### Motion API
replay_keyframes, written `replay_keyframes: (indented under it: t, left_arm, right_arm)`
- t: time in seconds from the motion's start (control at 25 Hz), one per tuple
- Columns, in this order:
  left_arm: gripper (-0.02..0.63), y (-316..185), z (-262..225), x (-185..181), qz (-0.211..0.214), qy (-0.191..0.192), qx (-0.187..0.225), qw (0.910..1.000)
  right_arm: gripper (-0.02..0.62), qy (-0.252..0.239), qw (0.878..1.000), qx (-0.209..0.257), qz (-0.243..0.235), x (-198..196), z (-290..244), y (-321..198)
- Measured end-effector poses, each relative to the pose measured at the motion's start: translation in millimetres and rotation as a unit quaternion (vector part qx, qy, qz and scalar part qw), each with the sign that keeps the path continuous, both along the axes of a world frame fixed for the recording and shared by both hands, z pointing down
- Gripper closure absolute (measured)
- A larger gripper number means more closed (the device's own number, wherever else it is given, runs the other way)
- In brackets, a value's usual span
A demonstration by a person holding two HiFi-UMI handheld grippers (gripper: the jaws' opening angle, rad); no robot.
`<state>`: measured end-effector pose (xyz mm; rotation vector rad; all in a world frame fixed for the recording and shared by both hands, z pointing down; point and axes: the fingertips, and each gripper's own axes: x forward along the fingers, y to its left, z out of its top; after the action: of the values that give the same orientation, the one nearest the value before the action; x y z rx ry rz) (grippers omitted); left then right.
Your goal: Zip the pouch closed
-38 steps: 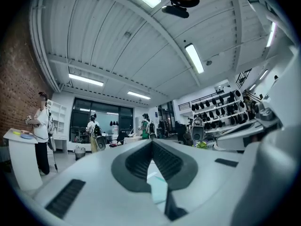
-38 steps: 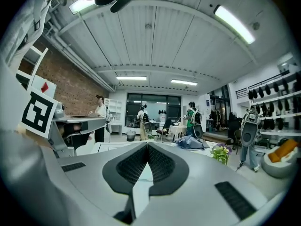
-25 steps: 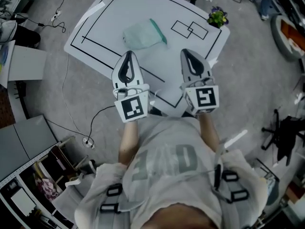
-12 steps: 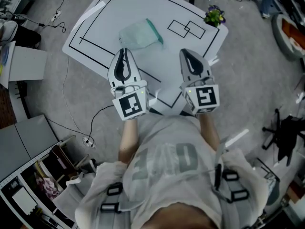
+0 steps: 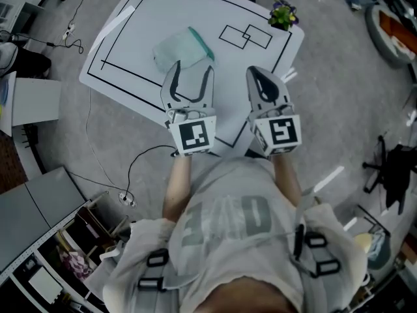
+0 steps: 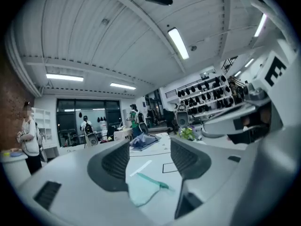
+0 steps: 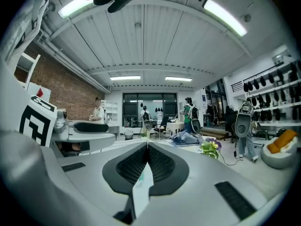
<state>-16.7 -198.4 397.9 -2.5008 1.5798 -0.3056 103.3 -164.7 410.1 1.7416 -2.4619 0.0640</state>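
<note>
head view: the pouch (image 5: 177, 49) lies on the table (image 5: 137, 31) just ahead of the left gripper (image 5: 191, 70), slightly to its left. its teal zipper edge (image 5: 201, 43) runs away from us along the pouch's right side. the right gripper (image 5: 259, 74) is farther off, to the right.

left gripper view: the jaws have just been opening and stand wide with nothing between them. the pouch (image 6: 142, 191) lies low ahead, clear of the pads.

right gripper view: we see the jaws pressed together, holding nothing.
</note>
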Motion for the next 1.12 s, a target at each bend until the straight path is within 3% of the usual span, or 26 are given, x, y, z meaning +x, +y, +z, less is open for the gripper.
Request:
replay_keyframes:
  t: [0.28,0.48,0.68,0.8,1.12]
  left_arm:
    - [0.353,-18.6,92.5,40.9,0.052,-0.117,-0.074,0.9891]
    - [0.353,-33.4,162.3,51.5,0.067,-0.175,-0.158,0.9695]
    - [0.354,-42.1,205.0,49.6,0.073,-0.214,-0.212,0.9507]
    - [0.374,-42.4,216.5,48.9,0.083,-0.222,-0.230,0.9440]
    - [0.482,-54.8,221.9,51.7,0.079,-0.214,-0.251,0.9407]
  right_arm:
    - [0.588,-0.024,0.999,-0.021,0.015,2.0,1.3,4.4]
    - [0.588,-0.017,0.999,-0.031,0.026,10.4,5.3,6.9]
    - [0.588,-0.015,0.999,-0.037,0.033,15.8,8.5,6.4]
    - [0.588,-0.014,0.998,-0.042,0.038,19.2,12.0,4.6]
    - [0.588,-0.014,0.998,-0.048,0.044,22.9,18.5,3.1]
